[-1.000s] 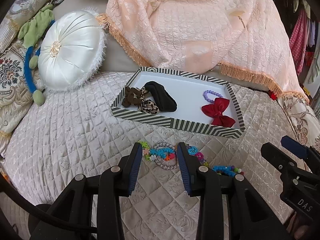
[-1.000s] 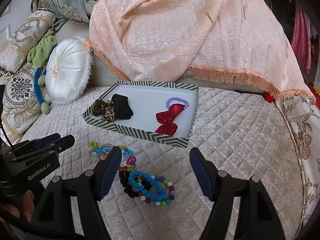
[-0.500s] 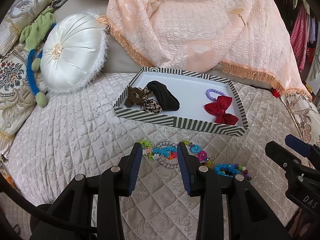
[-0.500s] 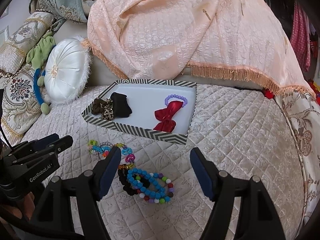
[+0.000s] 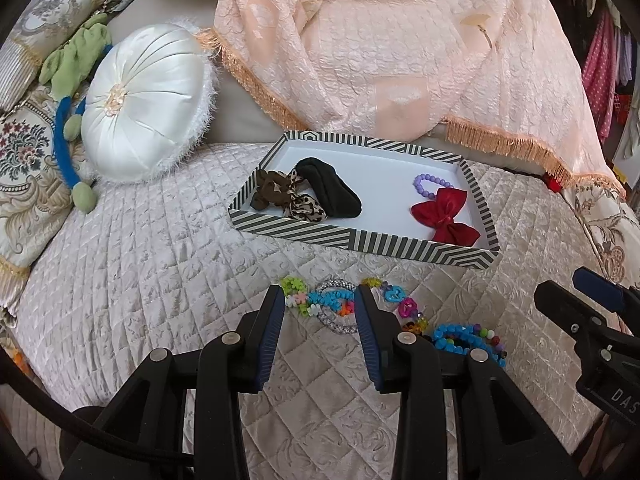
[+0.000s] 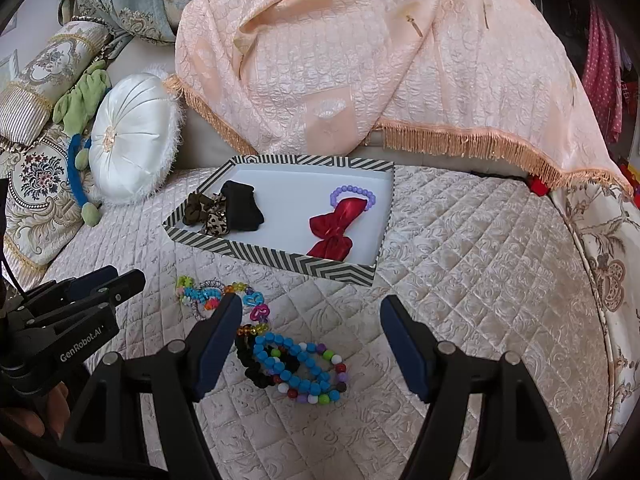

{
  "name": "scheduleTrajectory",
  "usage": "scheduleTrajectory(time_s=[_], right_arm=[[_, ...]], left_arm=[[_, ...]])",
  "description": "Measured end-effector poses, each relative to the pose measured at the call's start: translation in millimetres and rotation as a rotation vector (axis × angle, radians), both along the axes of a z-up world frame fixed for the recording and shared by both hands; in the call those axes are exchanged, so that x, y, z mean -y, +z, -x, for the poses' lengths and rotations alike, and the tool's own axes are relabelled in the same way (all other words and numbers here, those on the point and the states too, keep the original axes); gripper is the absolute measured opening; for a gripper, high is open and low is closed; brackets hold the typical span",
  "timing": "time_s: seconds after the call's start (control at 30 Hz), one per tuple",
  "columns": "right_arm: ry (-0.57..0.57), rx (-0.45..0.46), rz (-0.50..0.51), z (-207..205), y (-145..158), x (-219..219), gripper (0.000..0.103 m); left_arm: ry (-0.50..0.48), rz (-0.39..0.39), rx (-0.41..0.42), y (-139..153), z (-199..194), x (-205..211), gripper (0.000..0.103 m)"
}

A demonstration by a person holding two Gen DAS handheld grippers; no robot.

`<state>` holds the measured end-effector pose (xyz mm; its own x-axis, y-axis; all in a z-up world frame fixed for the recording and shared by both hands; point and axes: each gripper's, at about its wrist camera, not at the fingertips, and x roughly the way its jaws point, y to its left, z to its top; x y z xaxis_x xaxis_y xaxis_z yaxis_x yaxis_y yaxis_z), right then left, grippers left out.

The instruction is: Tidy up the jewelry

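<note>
A striped tray (image 5: pixel 360 240) (image 6: pixel 280 260) on the quilted bed holds dark scrunchies (image 5: pixel 304 196) (image 6: pixel 224 208), a red bow (image 5: pixel 442 212) (image 6: pixel 334 222) and a purple bead bracelet (image 5: pixel 430 180) (image 6: pixel 354 192). In front of it lie colourful bracelets: a flower and silver cluster (image 5: pixel 324 304) (image 6: pixel 202 292), pink and blue links (image 5: pixel 400 300) (image 6: pixel 256 306), and a blue bead bracelet over a black scrunchie (image 5: pixel 468 336) (image 6: pixel 296 364). My left gripper (image 5: pixel 320 308) is open, its fingers either side of the flower cluster. My right gripper (image 6: pixel 310 328) is open wide above the blue bead bracelet.
A round white cushion (image 5: pixel 148 104) (image 6: pixel 132 144) and patterned pillows (image 5: pixel 24 168) lie at the left. A peach fringed blanket (image 5: pixel 380 48) (image 6: pixel 360 60) is heaped behind the tray. The bed's curved edge (image 6: pixel 600 300) runs along the right.
Both grippers have drawn back and risen slightly, so the tray and bracelets sit a little farther off. Both stay open and nothing was picked up.
</note>
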<state>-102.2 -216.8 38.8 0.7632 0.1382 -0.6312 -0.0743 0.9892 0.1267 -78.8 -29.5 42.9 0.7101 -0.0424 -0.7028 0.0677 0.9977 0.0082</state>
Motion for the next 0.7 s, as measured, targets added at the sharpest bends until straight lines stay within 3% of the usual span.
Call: scheduleTrajectory(time_s=[0.17,0.33,0.53,0.7], right_arm=[[0.002,-0.004,0.001,-1,-1,3,0.075],[0.029,-0.024,0.002,-5,-7,9,0.075],[0.064,-0.088,-0.056,-17,-29,21,0.075],[0.074,-0.152,-0.084,-35,-49,28,0.075]], left_arm=[[-0.006,0.049,-0.035,0,-5,-11,0.012],[0.008,0.157,-0.126,-9,-19,-34,0.012],[0.038,0.284,-0.221,-30,-40,-55,0.012],[0.072,0.329,-0.286,-50,-60,-64,0.012]])
